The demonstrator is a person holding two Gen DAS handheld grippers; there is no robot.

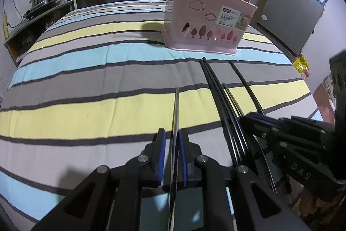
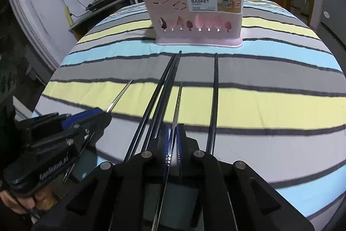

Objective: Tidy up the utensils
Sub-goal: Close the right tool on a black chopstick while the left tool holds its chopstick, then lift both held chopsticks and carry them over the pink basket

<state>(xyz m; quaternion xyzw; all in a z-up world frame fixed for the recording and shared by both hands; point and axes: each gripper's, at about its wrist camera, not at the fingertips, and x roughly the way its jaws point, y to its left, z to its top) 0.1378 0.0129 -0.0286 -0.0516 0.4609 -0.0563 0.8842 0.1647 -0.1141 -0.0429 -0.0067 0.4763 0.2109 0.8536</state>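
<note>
- Chopsticks in the left wrist view: your left gripper (image 1: 173,157) has its jaws clenched on one metal chopstick (image 1: 177,109) angled over the striped surface (image 1: 86,79); three black chopsticks (image 1: 218,96) lie beside it, pointing at the pink basket (image 1: 207,23).
- Right wrist view: your right gripper (image 2: 172,144) has its jaws grasping a second metal chopstick (image 2: 177,101), between the black ones.

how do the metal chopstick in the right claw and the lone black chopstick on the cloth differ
The thin silver metal chopstick is shiny and sits clamped between the right claw's blue pads; the long matte black chopstick is dark and lies free on the striped tablecloth. The silver one's tip stops short; the black one's reaches nearer the pink plastic basket. Both point toward that basket.
</note>
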